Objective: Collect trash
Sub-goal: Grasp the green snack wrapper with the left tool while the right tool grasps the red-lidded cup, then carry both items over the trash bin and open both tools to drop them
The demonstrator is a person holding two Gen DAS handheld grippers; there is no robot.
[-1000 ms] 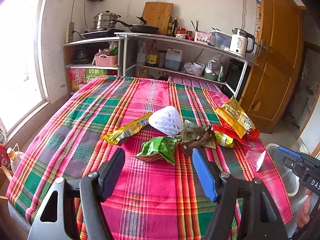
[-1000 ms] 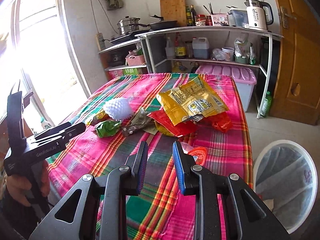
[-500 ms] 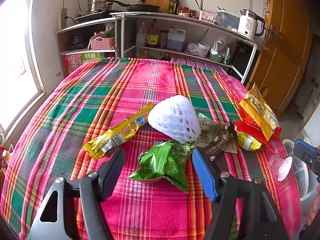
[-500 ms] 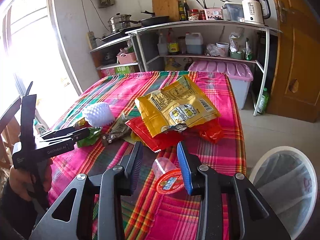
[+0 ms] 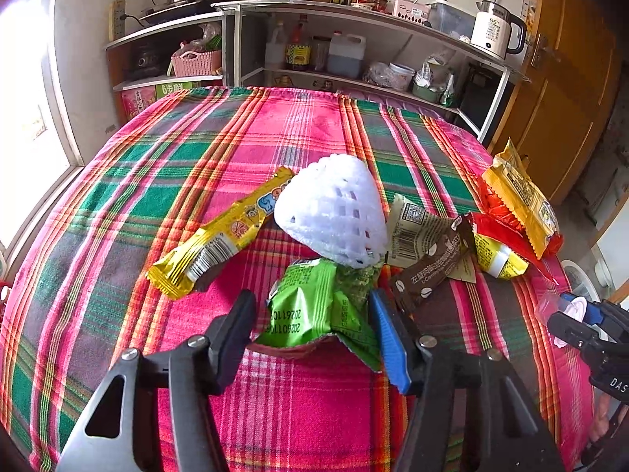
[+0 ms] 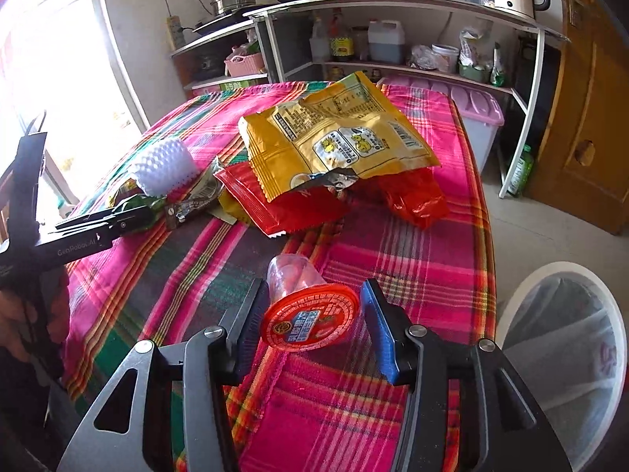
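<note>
Trash lies on a plaid tablecloth (image 5: 204, 157). My left gripper (image 5: 314, 326) is open with its jaws on either side of a crumpled green wrapper (image 5: 314, 306). Behind it are a white foam net (image 5: 334, 212), a yellow bar wrapper (image 5: 220, 240), a brown coffee sachet (image 5: 428, 271) and yellow and red snack bags (image 5: 519, 196). My right gripper (image 6: 310, 318) is open around a clear jelly cup with a red lid (image 6: 310, 320) lying on the cloth. The large yellow bag (image 6: 334, 137) and red wrappers (image 6: 291, 204) lie beyond it.
A white-lined trash bin (image 6: 566, 350) stands on the floor right of the table. Kitchen shelves (image 5: 354, 39) with pots, bottles and a kettle (image 5: 495, 29) stand behind. A wooden door (image 5: 570, 90) is at right, a window at left.
Both grippers moved forward and down. The left one now straddles the green wrapper. The right one opened wider and now straddles the jelly cup.
</note>
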